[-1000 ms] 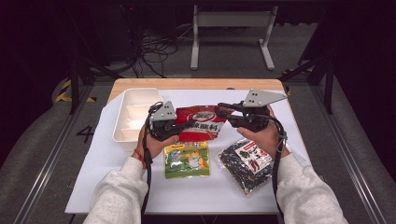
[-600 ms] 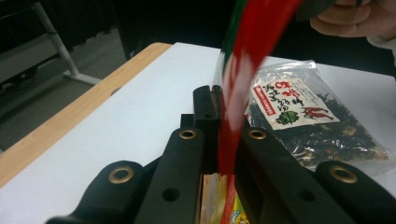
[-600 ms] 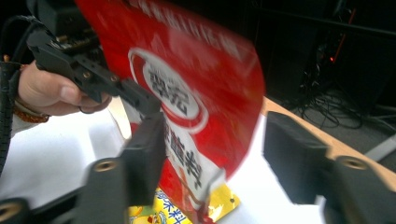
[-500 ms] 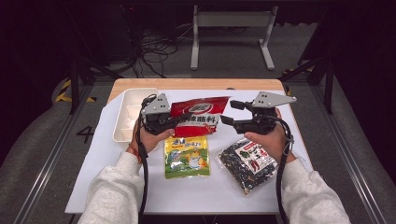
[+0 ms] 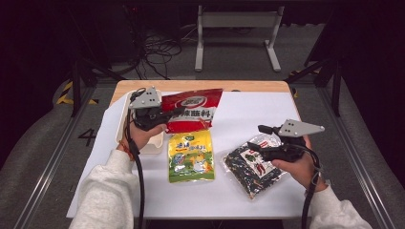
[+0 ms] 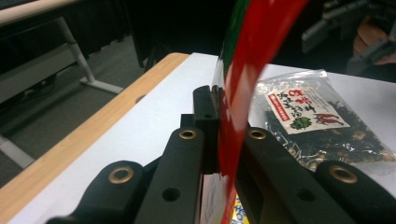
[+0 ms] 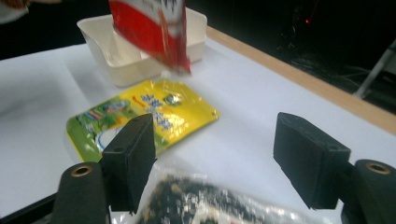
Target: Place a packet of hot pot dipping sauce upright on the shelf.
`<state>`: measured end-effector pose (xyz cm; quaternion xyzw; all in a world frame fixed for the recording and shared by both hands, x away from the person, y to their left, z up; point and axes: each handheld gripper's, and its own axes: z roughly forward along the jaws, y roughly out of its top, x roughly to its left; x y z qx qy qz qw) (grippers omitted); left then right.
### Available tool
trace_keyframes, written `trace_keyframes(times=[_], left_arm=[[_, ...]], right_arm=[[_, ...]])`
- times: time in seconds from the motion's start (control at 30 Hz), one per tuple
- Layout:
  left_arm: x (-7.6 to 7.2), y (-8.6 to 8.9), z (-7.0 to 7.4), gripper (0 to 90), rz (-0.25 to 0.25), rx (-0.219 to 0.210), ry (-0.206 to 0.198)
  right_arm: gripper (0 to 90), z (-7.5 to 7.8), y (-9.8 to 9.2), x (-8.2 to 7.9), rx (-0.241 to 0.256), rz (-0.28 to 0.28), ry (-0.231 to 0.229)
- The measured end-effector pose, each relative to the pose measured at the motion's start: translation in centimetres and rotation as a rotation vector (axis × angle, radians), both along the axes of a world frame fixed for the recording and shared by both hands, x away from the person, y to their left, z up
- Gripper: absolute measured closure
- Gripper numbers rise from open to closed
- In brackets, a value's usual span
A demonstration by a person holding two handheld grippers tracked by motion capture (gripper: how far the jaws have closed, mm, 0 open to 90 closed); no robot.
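A red snack packet hangs above the table, and my left gripper is shut on its left edge. The left gripper view has the red film pinched between the black jaws of the left gripper. My right gripper stands open just above the far end of a clear packet of dark dried food. In the right gripper view, the right gripper has wide-apart jaws with that dark packet below them and the red packet hanging farther off.
A yellow-green packet lies flat in the middle of the white sheet. A white tray stands at the left, under my left hand. The wooden table edge runs along the back.
The left gripper has lifted the red packet and carried it a little left, by the tray. The right gripper has drawn back to the right and come down over the dark packet.
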<state>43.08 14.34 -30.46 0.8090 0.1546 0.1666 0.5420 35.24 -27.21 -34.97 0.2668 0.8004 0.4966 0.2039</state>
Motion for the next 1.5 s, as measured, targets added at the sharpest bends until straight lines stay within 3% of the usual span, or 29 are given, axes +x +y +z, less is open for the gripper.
trace_keyframes(times=[0.13,0.3,0.33,0.43,0.47,0.57,0.77,0.9,1.17,1.33,1.5], left_arm=[[0.6,1.5,1.2,90.0,0.021,0.034,-0.025],[1.9,3.6,1.9,90.0,0.058,0.032,-0.031],[2.6,4.8,2.0,90.0,0.071,0.008,-0.026],[3.2,6.0,2.3,90.0,0.094,0.006,-0.031],[3.9,7.1,2.3,90.0,0.108,0.003,-0.030],[4.6,8.0,2.3,90.0,0.127,0.009,-0.034],[7.5,10.8,0.7,90.0,0.170,0.032,-0.021],[8.9,11.5,-0.1,90.0,0.192,0.052,-0.010],[10.9,12.1,-2.0,90.0,0.184,0.050,0.022],[12.0,12.3,-3.4,90.0,0.178,0.085,0.039],[12.7,12.8,-4.3,90.0,0.185,0.036,0.040]], right_arm=[[29.8,-1.3,-1.4,-0.9,-0.020,-0.024,0.036],[29.6,-2.2,-2.5,-1.5,-0.021,-0.053,0.072],[29.4,-2.3,-2.5,-1.6,-0.025,-0.061,0.072],[29.4,-2.5,-2.6,-1.9,-0.019,-0.065,0.080],[29.4,-2.7,-2.6,-2.1,-0.024,-0.065,0.090],[29.2,-3.2,-2.2,-2.4,-0.047,-0.060,0.101],[28.5,-3.9,-1.5,-2.7,-0.070,-0.045,0.123],[28.4,-4.4,-1.2,-2.8,-0.086,-0.040,0.139],[28.1,-4.7,-0.7,-2.9,-0.098,-0.041,0.152],[27.9,-4.7,-0.4,-3.1,-0.097,-0.049,0.161],[27.8,-5.0,-0.2,-3.3,-0.103,-0.059,0.169]])
